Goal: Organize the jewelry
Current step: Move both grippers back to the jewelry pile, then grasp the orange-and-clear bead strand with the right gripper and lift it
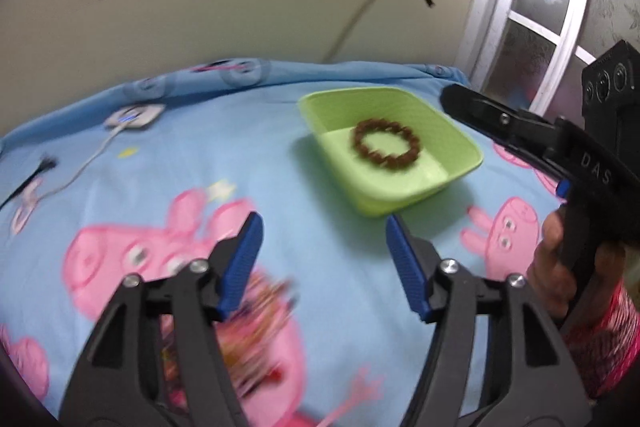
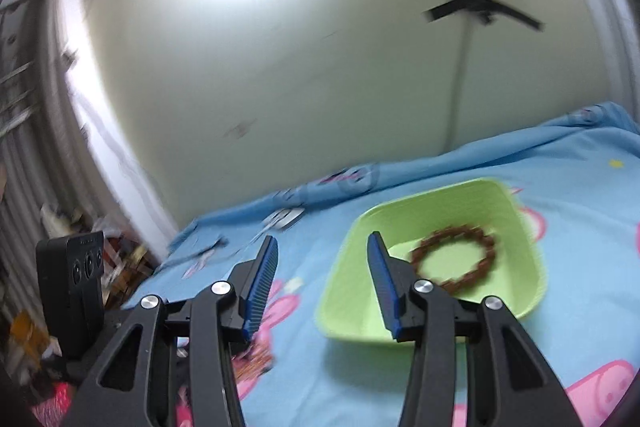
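Left gripper (image 1: 324,259): fingers apart, nothing held, low centre of frame over the bed sheet (image 1: 200,155). Right gripper (image 2: 322,283): fingers apart, nothing held. Brown bracelet (image 1: 386,143) lying flat inside green tray (image 1: 320,107), right of centre. Blurred multicoloured jewelry (image 1: 260,315) on sheet beneath left finger, lower left. White cable (image 1: 86,167) at left edge

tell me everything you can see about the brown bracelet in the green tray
The brown bracelet is a closed ring of small, knobbly dark-brown beads, wood-like in look, though blur hides finer detail. It lies flat on the floor of the light green tray, roughly central, its open middle showing green plastic. It appears clear of the tray's walls. Neither tool touches it; both are open and held above the bedsheet, short of it.
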